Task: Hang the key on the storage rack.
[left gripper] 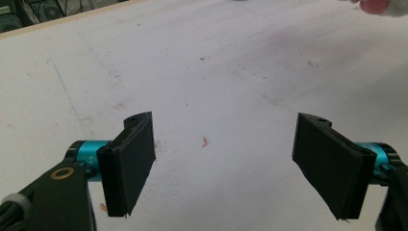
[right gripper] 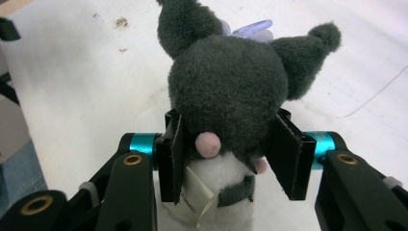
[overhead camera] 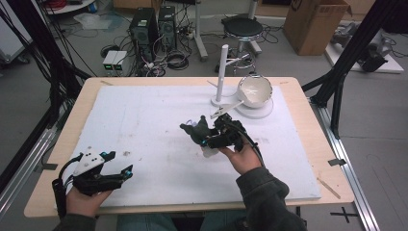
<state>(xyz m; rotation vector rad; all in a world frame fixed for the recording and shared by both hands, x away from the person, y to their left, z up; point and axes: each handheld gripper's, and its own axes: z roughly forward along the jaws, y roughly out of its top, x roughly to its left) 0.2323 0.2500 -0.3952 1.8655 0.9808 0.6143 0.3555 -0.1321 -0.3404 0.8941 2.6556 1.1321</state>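
The right gripper [overhead camera: 211, 139] is near the middle of the white foam sheet [overhead camera: 144, 125] that covers the light wooden table [overhead camera: 308, 120]. Its two black jaws are clamped on a small dark grey plush toy with a white body and pointed ears [right gripper: 231, 91], one jaw on each side of its lower head. A pale paper tag [right gripper: 195, 197] hangs under the toy. The left gripper [overhead camera: 120, 175] rests at the near left edge of the sheet, its jaws wide apart with nothing between them. At the far right, a white round bowl [overhead camera: 255, 90] lies tilted on a white base, just beside a white upright post [overhead camera: 223, 72].
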